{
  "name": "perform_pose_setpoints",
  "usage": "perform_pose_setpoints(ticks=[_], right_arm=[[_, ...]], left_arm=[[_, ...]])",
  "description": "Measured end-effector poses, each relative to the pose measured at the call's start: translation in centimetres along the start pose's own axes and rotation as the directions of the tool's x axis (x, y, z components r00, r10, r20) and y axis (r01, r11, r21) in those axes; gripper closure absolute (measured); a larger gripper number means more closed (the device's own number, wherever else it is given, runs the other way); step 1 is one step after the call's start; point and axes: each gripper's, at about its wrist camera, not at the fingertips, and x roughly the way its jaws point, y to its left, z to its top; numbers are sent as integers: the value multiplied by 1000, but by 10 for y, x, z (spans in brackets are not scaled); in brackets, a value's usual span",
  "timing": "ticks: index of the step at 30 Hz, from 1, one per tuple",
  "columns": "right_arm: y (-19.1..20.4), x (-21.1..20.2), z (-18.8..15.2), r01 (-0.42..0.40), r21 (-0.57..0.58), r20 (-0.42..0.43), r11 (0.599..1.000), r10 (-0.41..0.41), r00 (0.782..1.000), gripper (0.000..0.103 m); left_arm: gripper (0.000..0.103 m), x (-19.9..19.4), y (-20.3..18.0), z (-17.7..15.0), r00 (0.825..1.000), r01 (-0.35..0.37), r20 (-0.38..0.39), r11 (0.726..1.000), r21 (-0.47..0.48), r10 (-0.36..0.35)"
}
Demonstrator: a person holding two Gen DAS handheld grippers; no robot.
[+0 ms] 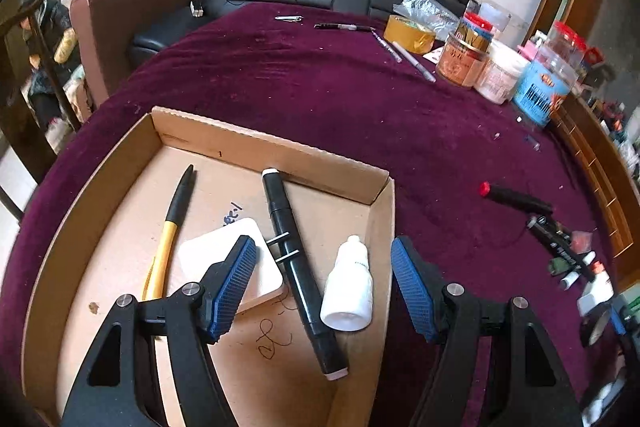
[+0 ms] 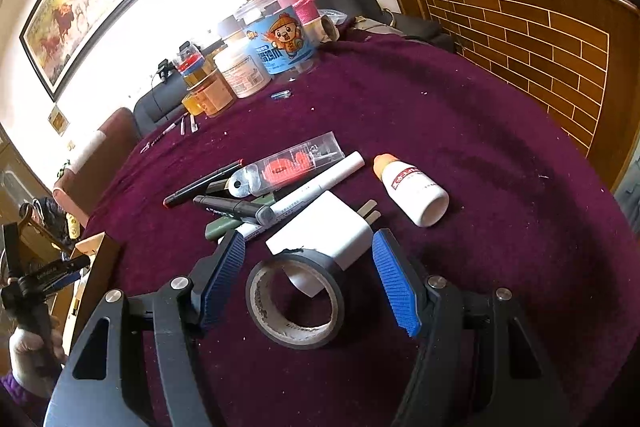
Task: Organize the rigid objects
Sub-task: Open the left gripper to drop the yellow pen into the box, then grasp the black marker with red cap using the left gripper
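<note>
Over the cardboard box [image 1: 276,147], the left gripper [image 1: 324,283] hung with jaws spread, empty, the small white bottle [image 1: 348,291] at twelve o'clock; the right gripper [image 2: 308,275], jaws spread, straddled the tape roll [image 2: 296,303] on the tabletop [image 2: 460,131].

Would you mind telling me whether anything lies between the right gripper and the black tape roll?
Nothing visible does. The tape roll lies flat on the cloth between the open right gripper fingers; the white charger only touches its far edge.
</note>
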Motion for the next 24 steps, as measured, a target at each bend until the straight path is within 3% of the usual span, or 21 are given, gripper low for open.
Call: perform_pose_setpoints(ticks=[3,5,7,10,13,21,24], right_arm=[[3,1,-1,10,-16,-1,1000,-10,1000,37],[4,0,-1,14,-21,6,1000,-14,1000,37],[5,-1,-1,16,-20,10,1000,-16,1000,37],[2,0,0,14,-9,7,1000,-14,1000,37],[0,-2,0,9,3,14,1000,-10,1000,37],[-1,-1,1,4,3,6,1000,-4,1000,37],[0,-1,1,1,-5,1,1000,-1,1000,37]], left_arm=[[39,-4,18,5,998,62,-1,995,-77,-62],[39,-4,28,6,999,41,18,994,-99,-40],[38,-2,30,5,999,-3,35,998,-62,5],[25,-5,19,-6,999,-10,45,1000,-4,10],[23,-6,3,-12,999,-33,20,997,65,31],[23,-21,24,-16,995,101,28,991,-91,-99],[23,-34,23,-16,996,65,68,995,-80,-60]])
